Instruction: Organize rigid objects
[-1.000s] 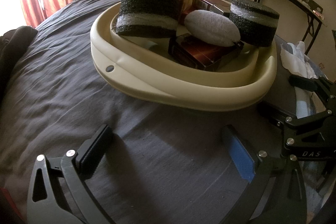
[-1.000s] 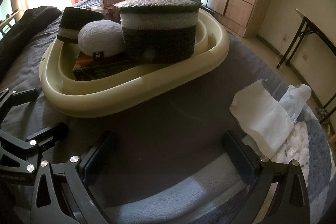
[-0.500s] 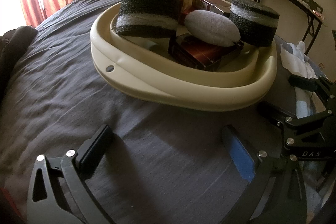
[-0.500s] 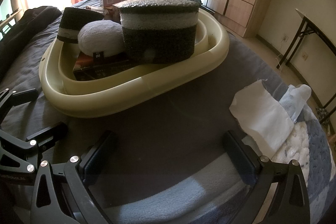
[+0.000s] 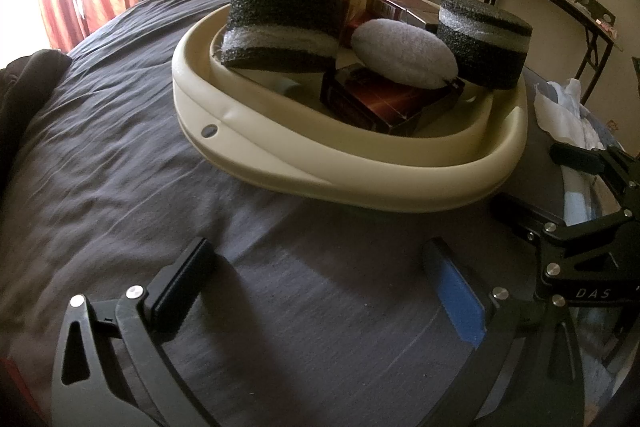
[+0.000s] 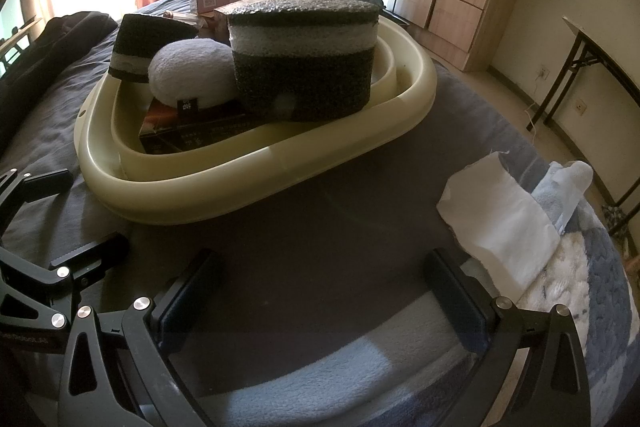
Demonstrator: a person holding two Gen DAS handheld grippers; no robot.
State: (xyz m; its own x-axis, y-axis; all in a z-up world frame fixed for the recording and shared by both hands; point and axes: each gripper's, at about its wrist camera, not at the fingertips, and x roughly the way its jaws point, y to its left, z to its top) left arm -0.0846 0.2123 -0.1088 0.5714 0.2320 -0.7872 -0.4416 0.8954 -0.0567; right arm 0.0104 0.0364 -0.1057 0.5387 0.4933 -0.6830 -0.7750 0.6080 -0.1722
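The letters "DAS" are showing in white on the black frame of the right gripper (image 5: 588, 239), at the right edge of the left wrist view. A small black tag (image 6: 187, 104) on the white pouf (image 6: 188, 75) and the near face of the dark box (image 6: 192, 139) are carrying white print too small to read.
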